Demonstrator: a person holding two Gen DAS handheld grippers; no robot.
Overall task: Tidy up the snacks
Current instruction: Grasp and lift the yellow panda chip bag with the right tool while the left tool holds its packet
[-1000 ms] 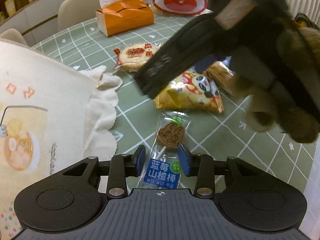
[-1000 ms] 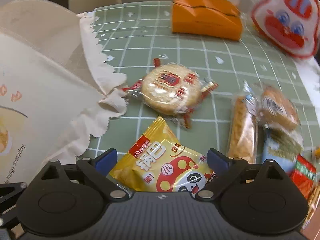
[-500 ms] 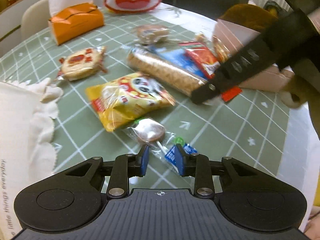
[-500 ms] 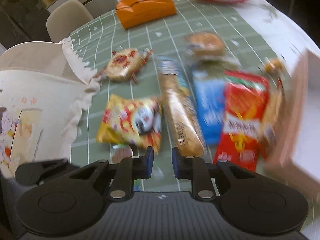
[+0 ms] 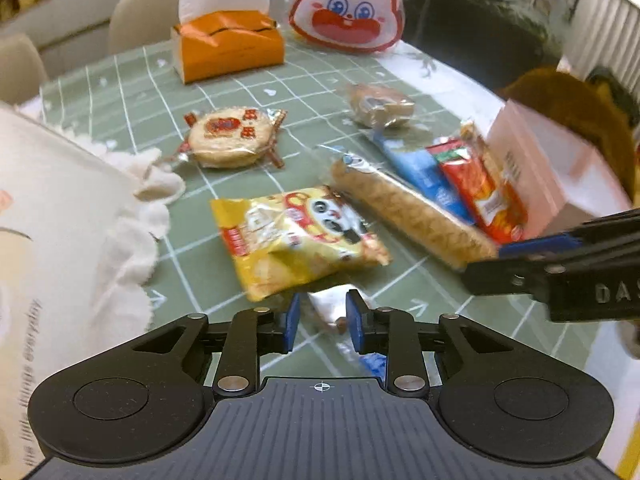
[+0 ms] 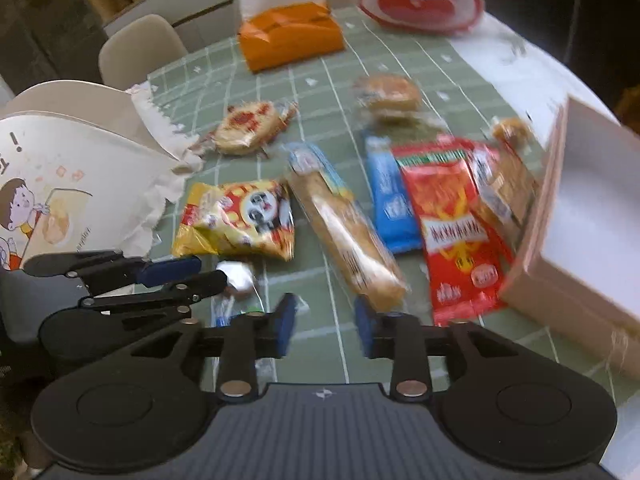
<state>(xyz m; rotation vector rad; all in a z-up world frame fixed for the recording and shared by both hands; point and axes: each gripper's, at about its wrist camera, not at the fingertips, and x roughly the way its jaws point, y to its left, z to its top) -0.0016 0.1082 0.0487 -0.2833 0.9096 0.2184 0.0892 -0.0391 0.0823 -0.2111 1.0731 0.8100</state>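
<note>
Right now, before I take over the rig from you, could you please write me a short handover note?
Left gripper: closed on the lollipop in its clear wrapper, low over the table.
Right gripper: open, holding nothing, near the end of the long biscuit pack.
Still loose on the table: yellow panda chip bag, round rice cracker, small bun, blue packet, red packet.
The pink box sits at the right, its visible part holding nothing; the paper bag stands at the left.
Done: nothing sorted that I can see. Left: place the lollipop, then the rest.
</note>
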